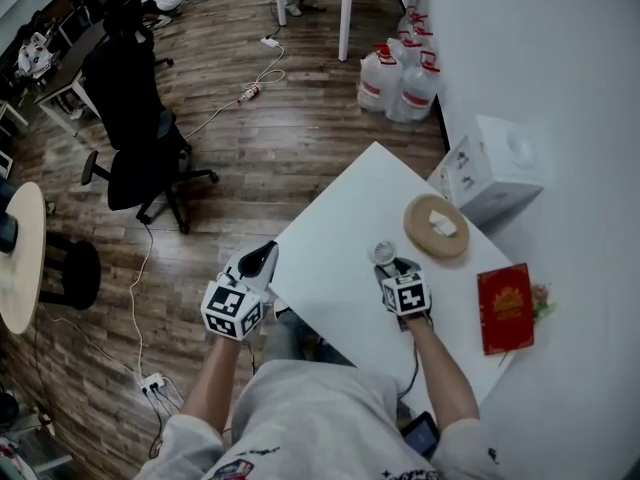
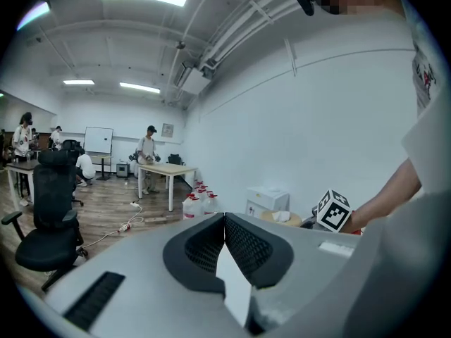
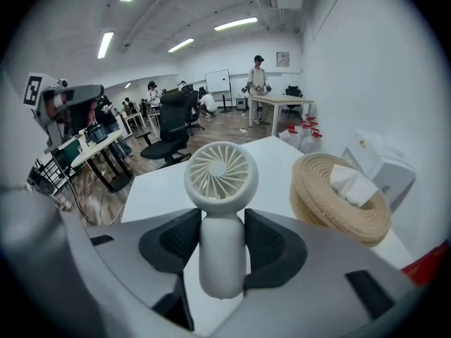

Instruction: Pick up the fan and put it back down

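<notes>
A round woven straw basket (image 1: 416, 232) sits by the desk's right edge, toward the wall, with a crumpled white tissue (image 1: 443, 225) lying in it. The right gripper view shows the same tissue (image 3: 352, 183) resting inside the basket's thick coiled rim (image 3: 331, 213).

The small white handheld fan (image 3: 220, 171) stands upright in the right gripper (image 3: 222, 241). Both dark pads are clamped on its smooth handle, and the round slatted head rises clear above them. From the head view the fan (image 1: 384, 253) is over the middle of the white desk (image 1: 335, 238), just beside the basket. The right gripper (image 1: 394, 268) covers the handle there, so whether the foot touches the desk cannot be told.

The left gripper (image 1: 262, 258) hangs off the desk's near left edge, over the wooden floor. Its jaws are pressed together on nothing (the ribbed pads (image 2: 243, 241) meet in a single seam).

A flat red booklet (image 1: 504, 308) lies at the desk's near right corner; its print is too small to read.
</notes>
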